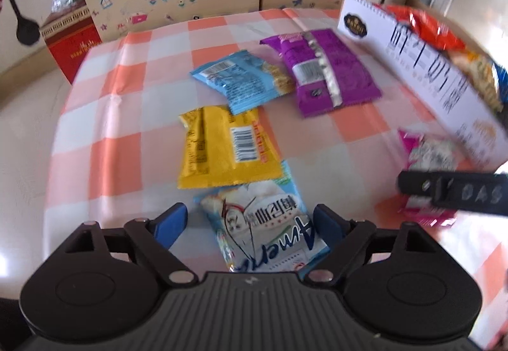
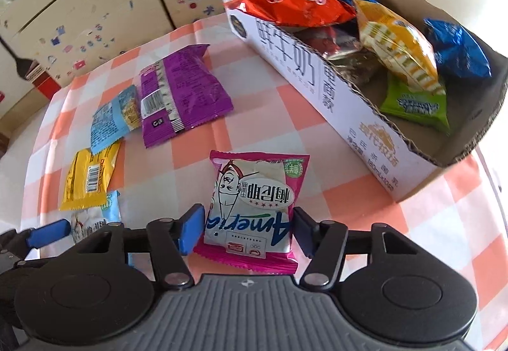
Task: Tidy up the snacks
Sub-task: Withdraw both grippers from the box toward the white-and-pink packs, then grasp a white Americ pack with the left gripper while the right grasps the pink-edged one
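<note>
Now your right gripper (image 2: 247,230) straddles the pink-edged white snack packet (image 2: 252,208), pads not quite pressing (close tho); left gripper (image 1: 250,224) gapes over the blue-edged white packet (image 1: 263,224).

A: Where is the carton (image 2: 343,103) located?
B: On the tablecloth (image 2: 260,116), at right (several packets inside).
A: And the loose packets?
B: Left of the carton; one packet (image 2: 254,208) lies between the right gripper (image 2: 246,232) fingers.
</note>
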The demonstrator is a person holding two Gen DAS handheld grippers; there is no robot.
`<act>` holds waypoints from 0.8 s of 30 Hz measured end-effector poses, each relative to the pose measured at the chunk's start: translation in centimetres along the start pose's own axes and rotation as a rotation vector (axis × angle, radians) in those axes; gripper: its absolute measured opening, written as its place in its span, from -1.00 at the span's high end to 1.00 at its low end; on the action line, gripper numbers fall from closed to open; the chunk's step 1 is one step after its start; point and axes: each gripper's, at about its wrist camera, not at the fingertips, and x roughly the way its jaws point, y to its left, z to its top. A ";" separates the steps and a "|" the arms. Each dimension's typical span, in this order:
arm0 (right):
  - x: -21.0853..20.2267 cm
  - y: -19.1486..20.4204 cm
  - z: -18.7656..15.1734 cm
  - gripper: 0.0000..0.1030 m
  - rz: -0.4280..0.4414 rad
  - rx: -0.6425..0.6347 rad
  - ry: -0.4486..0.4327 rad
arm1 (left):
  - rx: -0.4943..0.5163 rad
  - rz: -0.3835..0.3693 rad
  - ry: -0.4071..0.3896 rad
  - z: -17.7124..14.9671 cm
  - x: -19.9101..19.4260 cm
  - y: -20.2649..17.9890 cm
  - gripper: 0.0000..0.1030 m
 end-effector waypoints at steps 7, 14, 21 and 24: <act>0.3 1.1 0.0 -0.28 0.032 -0.103 0.006 | 0.008 -0.008 0.002 -0.5 -0.1 1.8 -0.74; 0.6 1.2 0.1 -0.41 0.050 -0.100 0.009 | 0.018 -0.016 0.030 -0.7 0.3 2.4 -0.99; 0.7 1.7 -0.1 -0.45 0.033 -0.142 0.008 | 0.017 -0.011 0.030 -0.9 0.2 2.3 -1.00; 0.8 1.9 -0.2 -0.40 0.021 -0.160 0.005 | 0.022 -0.014 0.028 -0.9 0.1 2.3 -1.00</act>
